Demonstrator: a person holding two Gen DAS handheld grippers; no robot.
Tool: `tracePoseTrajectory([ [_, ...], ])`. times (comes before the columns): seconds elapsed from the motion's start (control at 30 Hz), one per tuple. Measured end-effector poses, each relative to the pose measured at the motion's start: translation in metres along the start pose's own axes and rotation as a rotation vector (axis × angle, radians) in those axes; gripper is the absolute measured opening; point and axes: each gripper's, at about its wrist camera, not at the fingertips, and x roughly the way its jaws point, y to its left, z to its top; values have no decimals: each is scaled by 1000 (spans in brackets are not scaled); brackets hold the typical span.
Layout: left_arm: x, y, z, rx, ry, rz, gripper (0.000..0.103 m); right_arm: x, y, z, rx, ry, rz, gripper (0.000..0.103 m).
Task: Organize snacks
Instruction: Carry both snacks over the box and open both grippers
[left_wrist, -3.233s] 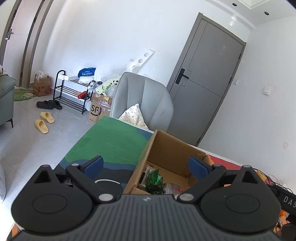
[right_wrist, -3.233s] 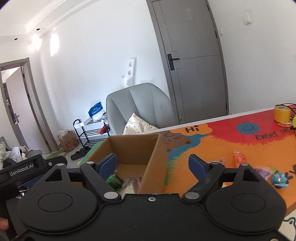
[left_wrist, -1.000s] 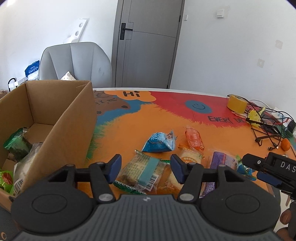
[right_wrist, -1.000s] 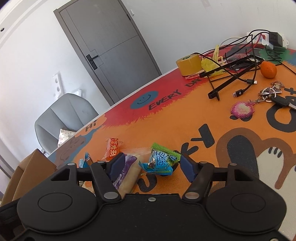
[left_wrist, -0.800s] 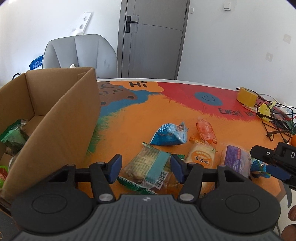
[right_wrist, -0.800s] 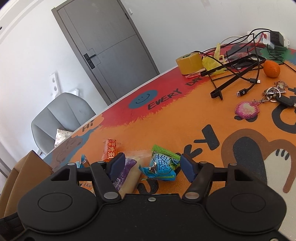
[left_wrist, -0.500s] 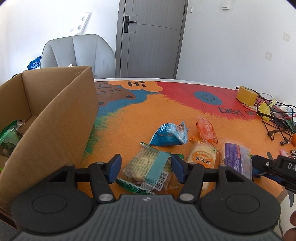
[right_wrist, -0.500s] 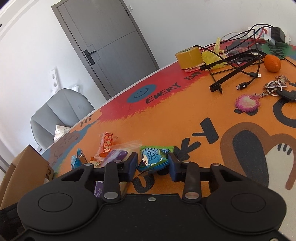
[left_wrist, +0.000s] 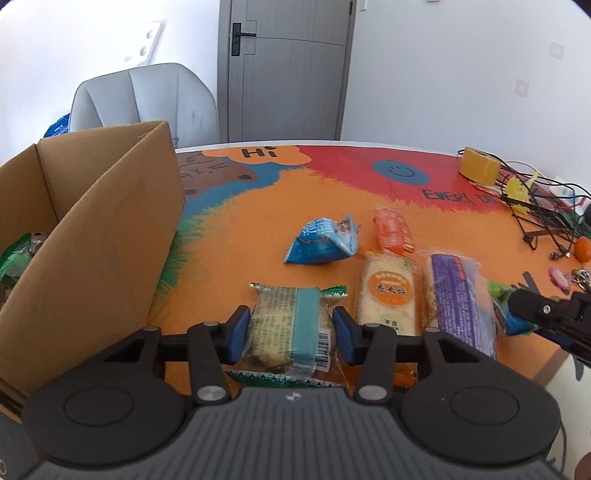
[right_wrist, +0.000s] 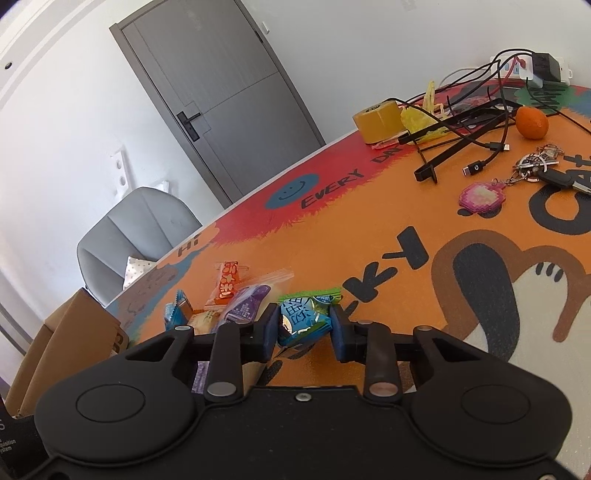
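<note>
1. The left gripper (left_wrist: 290, 328) pinches a green-banded snack pack (left_wrist: 291, 325) with both blue pads, near the front edge of the table (left_wrist: 236, 236).
2. The right gripper (right_wrist: 304, 325) squeezes a small blue and green snack bag (right_wrist: 303, 319) between its pads.
3. A cardboard box (left_wrist: 96, 236) stands at the table's left edge with snacks inside.
4. A blue triangle bag (left_wrist: 321, 242), an orange pack (left_wrist: 393, 230), a yellow cake pack (left_wrist: 388, 291) and a purple pack (left_wrist: 461, 299) lie close together near the front edge.
</note>
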Motion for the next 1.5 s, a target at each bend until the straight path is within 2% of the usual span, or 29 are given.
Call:
tracePoseTrajectory([
  [0.23,-29,3,8,-10,-65,-35,47,-15,17,2,-32,-52,38,29],
  [0.7,-92,30,24,-60,-190,-41,47,-39,64,1,-94,-110,145,29],
  [1.07,-121,73,32,-122,-258,5,47,-39,110,-4,-155,-112,230,29],
  [1.5,-124,129,46,-186,-306,75,47,-26,160,-10,-231,-96,297,29],
])
